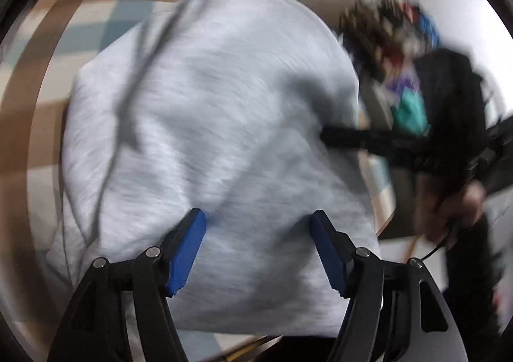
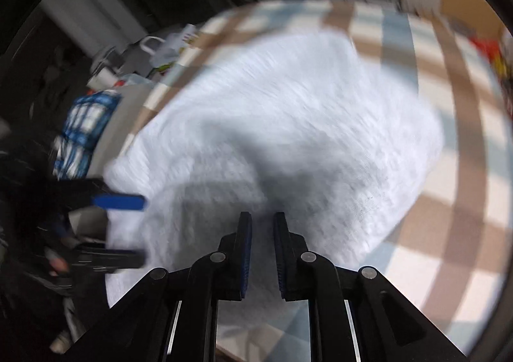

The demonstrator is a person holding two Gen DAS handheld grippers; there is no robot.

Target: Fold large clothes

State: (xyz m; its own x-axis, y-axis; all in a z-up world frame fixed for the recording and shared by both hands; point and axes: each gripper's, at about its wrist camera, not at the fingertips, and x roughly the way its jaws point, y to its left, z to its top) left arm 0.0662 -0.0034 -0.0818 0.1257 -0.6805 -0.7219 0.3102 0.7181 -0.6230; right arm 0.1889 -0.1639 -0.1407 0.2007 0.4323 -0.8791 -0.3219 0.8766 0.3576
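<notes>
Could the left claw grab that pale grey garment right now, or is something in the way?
Probably yes. The left claw stands open right over the grey garment, nothing between them. The right claw is off to the side, not blocking.

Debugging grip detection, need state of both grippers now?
Left gripper: open, holding nothing, over the grey garment.
Right gripper: narrow gap, nothing visibly held.

One light grey fleece garment [image 1: 208,112] lies on one checked beige-and-blue tablecloth [image 2: 449,169]; two black grippers with blue pads, left gripper [image 1: 258,218] and right gripper [image 2: 262,221].
</notes>
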